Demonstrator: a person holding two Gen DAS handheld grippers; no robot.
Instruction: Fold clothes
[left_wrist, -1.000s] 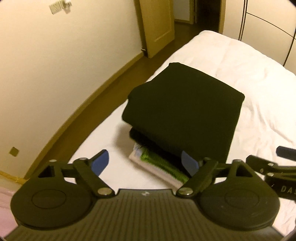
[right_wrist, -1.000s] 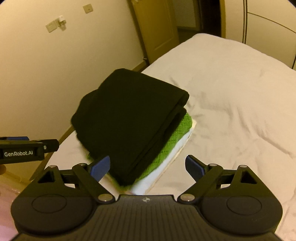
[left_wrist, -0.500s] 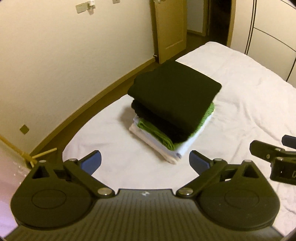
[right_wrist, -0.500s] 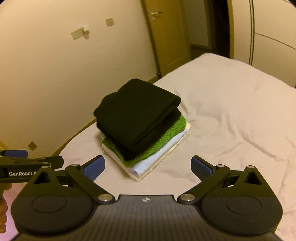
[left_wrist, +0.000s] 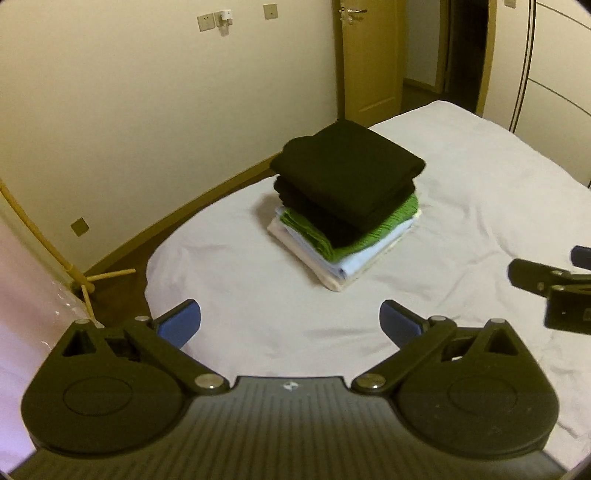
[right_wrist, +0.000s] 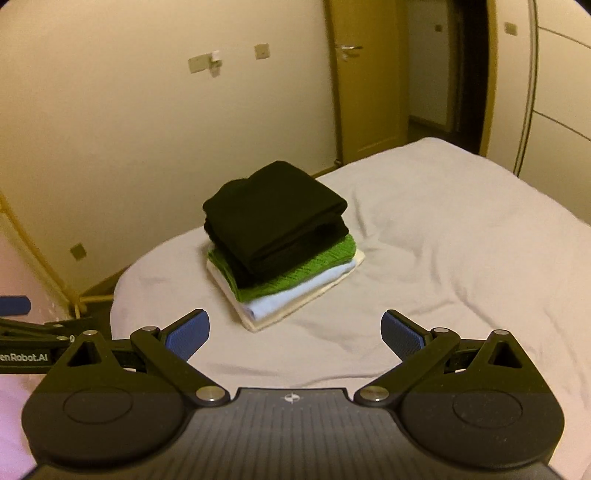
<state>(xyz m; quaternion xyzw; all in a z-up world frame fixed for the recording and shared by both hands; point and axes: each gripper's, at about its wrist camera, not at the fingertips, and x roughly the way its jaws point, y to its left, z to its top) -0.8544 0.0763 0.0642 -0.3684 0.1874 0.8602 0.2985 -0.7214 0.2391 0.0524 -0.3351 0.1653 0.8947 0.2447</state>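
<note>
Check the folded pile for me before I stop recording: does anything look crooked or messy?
Slightly: the black top garment and green knit sit turned against the pale layers underneath. Nothing has slipped onto the bed.

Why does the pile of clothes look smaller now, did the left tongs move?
Yes. The left tongs backed away: the folded pile now sits farther off, with more white bed and wall showing.

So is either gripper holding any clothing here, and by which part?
No. The left gripper and right gripper are both open with nothing between the jaws, short of the folded stack on the bed.
</note>
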